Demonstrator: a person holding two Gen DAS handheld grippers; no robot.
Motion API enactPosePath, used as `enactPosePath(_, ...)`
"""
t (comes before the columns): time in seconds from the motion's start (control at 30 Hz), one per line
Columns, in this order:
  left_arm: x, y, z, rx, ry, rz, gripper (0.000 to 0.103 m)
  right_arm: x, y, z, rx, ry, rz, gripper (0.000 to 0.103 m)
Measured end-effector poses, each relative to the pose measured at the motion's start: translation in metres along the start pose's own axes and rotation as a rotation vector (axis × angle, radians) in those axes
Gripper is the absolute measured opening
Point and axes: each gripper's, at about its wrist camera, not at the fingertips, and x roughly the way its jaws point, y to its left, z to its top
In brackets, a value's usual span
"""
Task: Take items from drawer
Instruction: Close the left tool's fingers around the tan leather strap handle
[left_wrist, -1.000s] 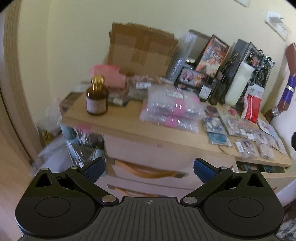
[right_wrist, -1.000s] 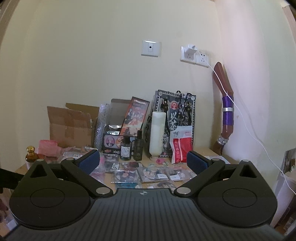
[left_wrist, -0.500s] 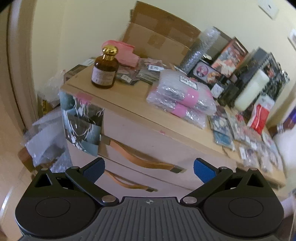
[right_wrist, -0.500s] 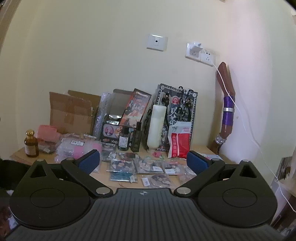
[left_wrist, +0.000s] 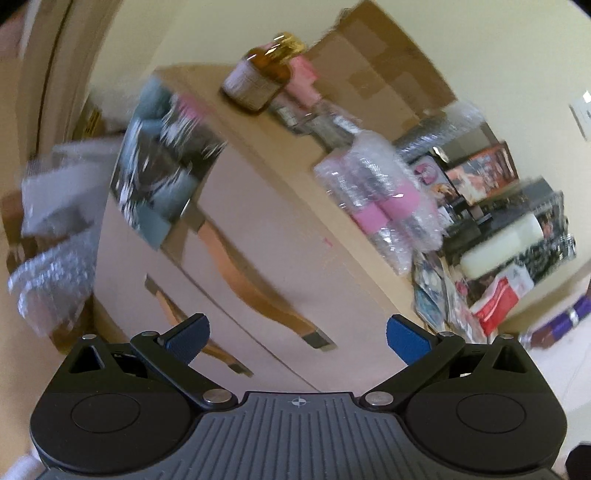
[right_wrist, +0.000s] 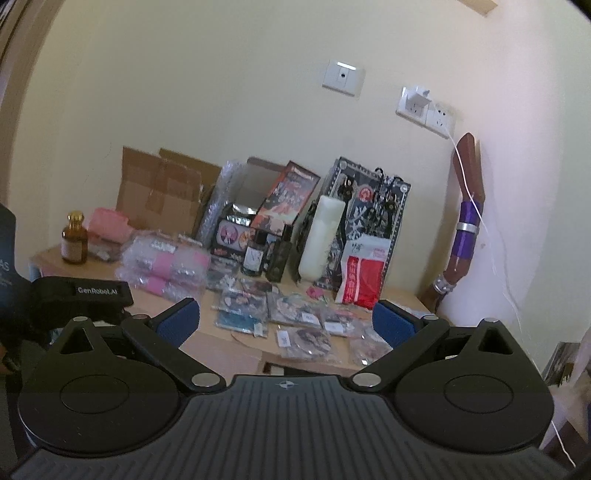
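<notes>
A pale wooden drawer unit (left_wrist: 280, 236) fills the tilted, blurred left wrist view. Its top drawer has a tan strap handle (left_wrist: 255, 280); a lower drawer has a second strap handle (left_wrist: 192, 332). Both drawers look shut. My left gripper (left_wrist: 297, 336) is open and empty, close in front of the drawer fronts. My right gripper (right_wrist: 286, 319) is open and empty, held above the unit's top (right_wrist: 221, 350), which is crowded with small packets. The left gripper's body (right_wrist: 81, 295) shows at the left of the right wrist view.
On top stand a brown bottle with a gold cap (right_wrist: 75, 238), bubble-wrapped pink packs (right_wrist: 166, 266), a cardboard box (right_wrist: 166, 192), a white cylinder (right_wrist: 321, 236), a red-and-white pouch (right_wrist: 364, 275) and printed boxes. A picture card (left_wrist: 162, 177) hangs on the unit's left corner. Bubble wrap (left_wrist: 48, 273) lies at the left.
The left gripper has dropped and rolled, so the drawer fronts now fill its view at a tilt. The right gripper has tipped down slightly toward the top of the unit.
</notes>
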Motion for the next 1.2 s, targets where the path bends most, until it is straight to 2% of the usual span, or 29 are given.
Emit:
enactPosePath(0.13, 0.011, 0.017, -0.004, -0.12, -0.015, -0.045, 0.103, -0.018, -0.002, -0.009, -0.02, 0.021, 0.014, 0.103)
enactPosePath(0.3, 0.024, 0.039, -0.009, -0.267, -0.037, -0.101, 0.103, -0.012, 0.009, -0.013, -0.067, 0.038, 0.042, 0.103)
enactPosePath(0.37, 0.026, 0.047, -0.01, -0.282, -0.048, -0.115, 0.103, -0.023, 0.013, -0.015, -0.083, 0.045, 0.052, 0.103)
enactPosePath(0.57, 0.04, 0.059, -0.013, -0.362, -0.039, -0.144, 0.103, 0.017, 0.034, -0.001, -0.129, 0.06, 0.059, 0.103)
enactPosePath(0.63, 0.043, 0.063, -0.015, -0.385, -0.039, -0.149, 0.103, 0.08, 0.049, 0.014, -0.141, 0.071, 0.062, 0.103)
enactPosePath(0.83, 0.048, 0.079, -0.017, -0.466, -0.038, -0.19, 0.103, 0.103, 0.058, 0.018, -0.168, 0.078, 0.072, 0.103)
enactPosePath(1.2, 0.057, 0.093, -0.018, -0.55, -0.044, -0.197, 0.103, 0.101, 0.062, 0.014, -0.202, 0.08, 0.095, 0.103)
